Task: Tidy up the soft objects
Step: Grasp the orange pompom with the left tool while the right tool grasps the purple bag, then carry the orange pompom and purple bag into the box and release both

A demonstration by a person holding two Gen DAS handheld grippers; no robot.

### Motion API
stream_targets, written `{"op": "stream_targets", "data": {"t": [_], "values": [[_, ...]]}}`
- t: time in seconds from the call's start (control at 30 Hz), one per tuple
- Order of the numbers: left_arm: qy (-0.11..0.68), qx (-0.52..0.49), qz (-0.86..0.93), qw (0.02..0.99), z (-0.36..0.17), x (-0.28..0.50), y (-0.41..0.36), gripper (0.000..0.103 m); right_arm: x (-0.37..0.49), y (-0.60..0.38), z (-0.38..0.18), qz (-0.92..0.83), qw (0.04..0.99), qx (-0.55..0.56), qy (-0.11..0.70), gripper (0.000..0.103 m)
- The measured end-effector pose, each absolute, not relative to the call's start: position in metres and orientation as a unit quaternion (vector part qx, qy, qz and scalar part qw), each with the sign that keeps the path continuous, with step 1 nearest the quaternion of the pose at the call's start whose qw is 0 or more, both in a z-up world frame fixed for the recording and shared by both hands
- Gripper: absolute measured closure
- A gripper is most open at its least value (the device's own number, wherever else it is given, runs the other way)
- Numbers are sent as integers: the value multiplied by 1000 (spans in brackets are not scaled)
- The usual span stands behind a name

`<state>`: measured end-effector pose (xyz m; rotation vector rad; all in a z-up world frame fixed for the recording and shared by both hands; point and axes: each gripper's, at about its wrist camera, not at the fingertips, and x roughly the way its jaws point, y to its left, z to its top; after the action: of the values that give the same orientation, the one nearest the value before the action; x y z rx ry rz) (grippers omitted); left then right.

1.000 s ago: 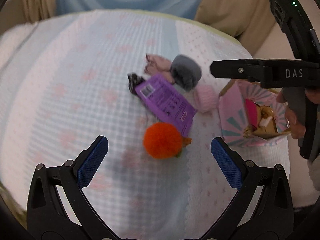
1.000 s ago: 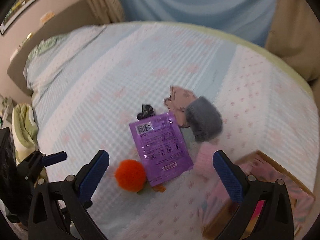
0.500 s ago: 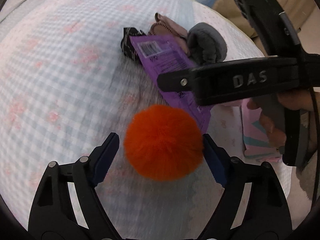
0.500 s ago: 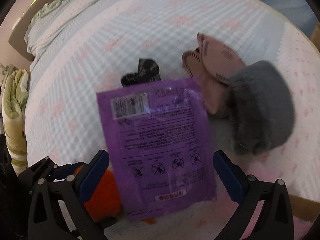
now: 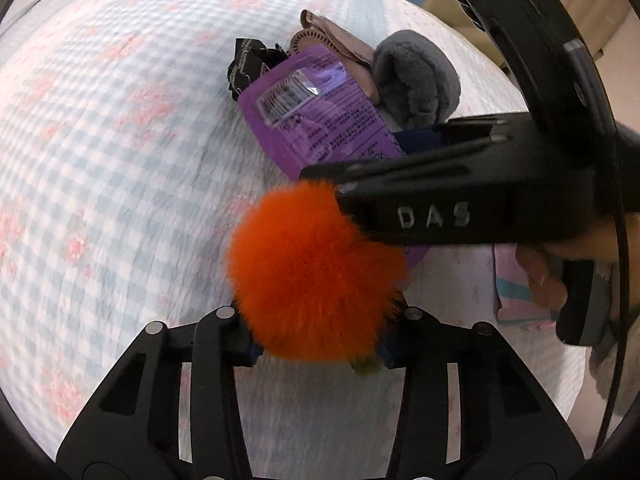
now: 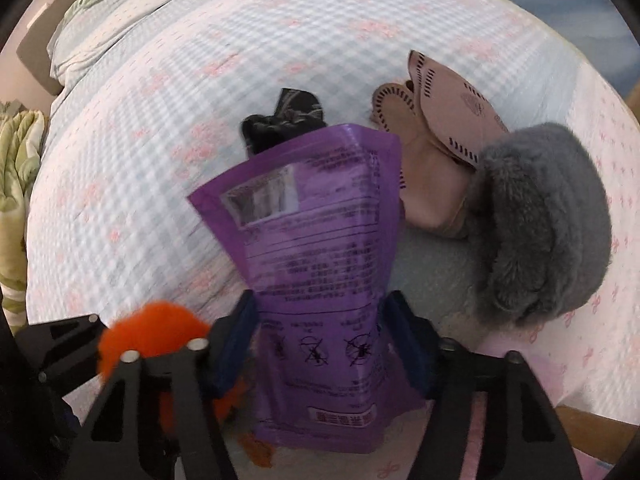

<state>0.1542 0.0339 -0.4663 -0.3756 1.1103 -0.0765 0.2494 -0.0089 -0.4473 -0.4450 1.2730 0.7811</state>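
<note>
My left gripper (image 5: 316, 340) is shut on a fluffy orange pom-pom (image 5: 312, 276), which also shows at the lower left of the right wrist view (image 6: 152, 332). My right gripper (image 6: 320, 340) is shut on a purple pouch (image 6: 320, 264) and pinches its lower half so that it creases; the pouch also shows in the left wrist view (image 5: 316, 120). The right gripper's black body crosses the left wrist view just above the pom-pom. Everything lies on a bed with a light blue and pink checked cover (image 6: 168, 112).
A grey furry item (image 6: 540, 224) lies right of the pouch, with pink masks (image 6: 444, 120) and a small black item (image 6: 284, 120) behind it. A pink patterned box (image 5: 516, 280) is at the bed's right side. A green quilt (image 6: 16, 160) lies far left.
Both grippers moved down and forward onto the bed. The left closed on the orange pom-pom. The right closed on the purple pouch, which now bends upward.
</note>
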Motion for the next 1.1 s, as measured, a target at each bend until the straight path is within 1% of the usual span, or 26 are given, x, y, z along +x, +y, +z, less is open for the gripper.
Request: {"op": "stream_targets", "data": {"t": [0.03,0.1,0.2,0.27,0.37,0.53,0.63,0.8,0.93,1.1], "values": [[522,-177,-35,833,-465,155,34,68,248,-8,-446,353,712,-201,572,55],[519,-177,-32,836,-462,157,35,69,245,-8,-444,354,713,-202,570,59],[510,-174,-29,842,-456,160,42,70,243,-9,-439,351,719,-190,570,62],[503,-172,-27,847,-451,160,46,70,242,-11,-433,348,725,-174,568,69],[495,-169,-23,852,-443,160,51,70,242,-14,-424,343,735,-162,562,71],[485,-162,-17,859,-431,151,64,70,236,-12,-408,341,745,-155,551,78],[478,-157,-16,864,-423,145,67,70,229,-17,-393,339,754,-147,543,80],[467,-139,-19,873,-392,140,68,70,218,-27,-362,329,770,-116,535,81],[452,-119,-24,884,-354,137,75,70,205,-38,-321,314,787,-87,524,81],[427,-88,-34,899,-289,136,69,70,179,-67,-253,290,815,-49,499,81]]}}
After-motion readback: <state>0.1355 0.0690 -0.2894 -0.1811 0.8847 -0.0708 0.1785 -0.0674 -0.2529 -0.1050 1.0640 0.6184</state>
